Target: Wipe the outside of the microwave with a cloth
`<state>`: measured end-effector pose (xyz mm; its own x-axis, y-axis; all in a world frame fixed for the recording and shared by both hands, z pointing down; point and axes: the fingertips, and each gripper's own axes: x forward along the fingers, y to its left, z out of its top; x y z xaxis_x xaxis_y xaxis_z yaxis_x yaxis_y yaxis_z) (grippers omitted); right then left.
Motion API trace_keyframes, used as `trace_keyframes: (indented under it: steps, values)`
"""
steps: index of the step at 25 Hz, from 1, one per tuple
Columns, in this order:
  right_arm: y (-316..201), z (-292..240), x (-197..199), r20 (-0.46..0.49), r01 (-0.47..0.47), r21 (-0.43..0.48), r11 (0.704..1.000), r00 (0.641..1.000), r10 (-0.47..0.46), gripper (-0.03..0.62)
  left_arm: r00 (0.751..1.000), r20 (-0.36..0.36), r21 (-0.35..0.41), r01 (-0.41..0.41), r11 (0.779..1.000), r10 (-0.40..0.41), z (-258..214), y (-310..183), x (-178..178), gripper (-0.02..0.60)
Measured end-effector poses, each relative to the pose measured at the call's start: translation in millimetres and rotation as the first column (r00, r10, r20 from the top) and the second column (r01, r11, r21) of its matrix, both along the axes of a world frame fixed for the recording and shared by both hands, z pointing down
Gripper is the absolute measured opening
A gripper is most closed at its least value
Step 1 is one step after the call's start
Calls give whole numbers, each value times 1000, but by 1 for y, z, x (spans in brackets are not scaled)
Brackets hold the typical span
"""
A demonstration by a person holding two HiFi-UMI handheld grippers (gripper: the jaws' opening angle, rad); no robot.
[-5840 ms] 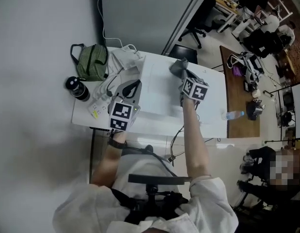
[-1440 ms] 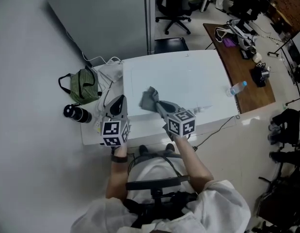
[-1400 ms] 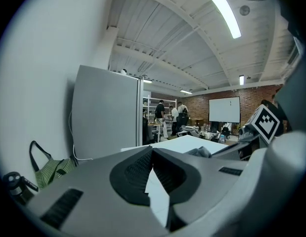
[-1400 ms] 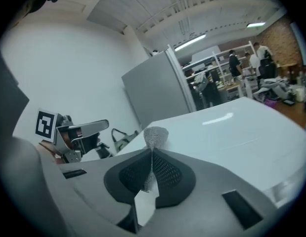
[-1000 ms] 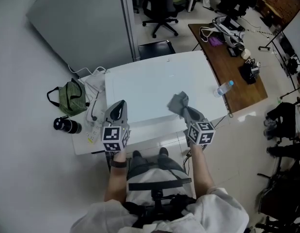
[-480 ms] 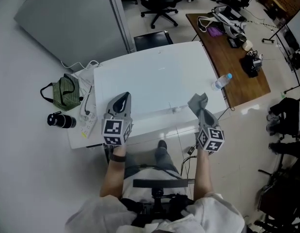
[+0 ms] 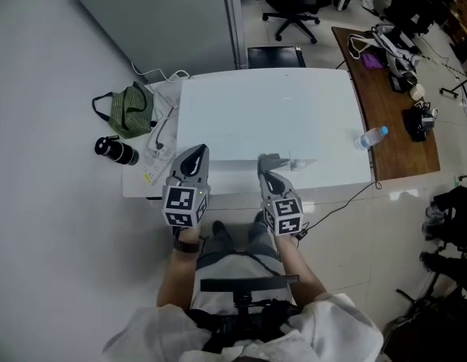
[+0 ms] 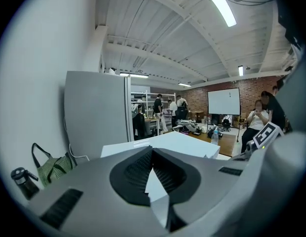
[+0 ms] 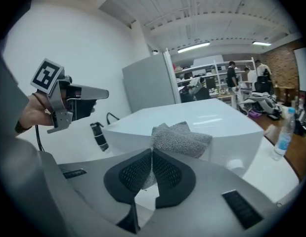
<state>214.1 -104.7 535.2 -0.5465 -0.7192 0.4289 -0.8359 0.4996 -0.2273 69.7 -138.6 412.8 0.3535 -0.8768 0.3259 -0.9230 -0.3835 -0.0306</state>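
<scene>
1 grey cloth (image 7: pixel 272 160) sits pinched in the right gripper's (image 7: pixel 264 174) closed jaws at the microwave's (image 7: pixel 271 115) front top edge; the left gripper (image 7: pixel 197 153), jaws together and empty, hangs nearby.

I read no legible text, brand or number in any view. Marker cubes on the left gripper (image 7: pixel 195 157) and right gripper (image 7: pixel 265 168) show square patterns only.

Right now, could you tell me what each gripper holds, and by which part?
The right gripper pinches the grey cloth by its near edge; the left gripper is shut on nothing.
</scene>
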Motion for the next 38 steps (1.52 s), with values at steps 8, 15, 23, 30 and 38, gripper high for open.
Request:
trace_keyframes:
  steps: [8, 15, 23, 30, 38]
  values:
    - [41, 26, -235, -30, 323, -1, 946, 946, -323, 6, 993, -4, 17, 121, 993, -120, -7, 67, -124, 23]
    - [70, 31, -324, -11, 438, -22, 899, 899, -439, 6, 993, -16, 5, 120, 993, -120, -7, 95, -165, 23]
    - [15, 55, -176, -2, 122, -65, 990, 992, -122, 6, 998, -52, -4, -41, 999, 40, 12, 71, -98, 23]
    - [5, 64, 24, -44, -289, -72, 954, 957, 287, 6, 978, -61, 28, -196, 980, 198, 4, 48, -21, 23]
    - [10, 92, 202, -134, -582, -47, 812, 809, 572, 6, 971, -52, 27, -234, 972, 235, 7, 40, 14, 23]
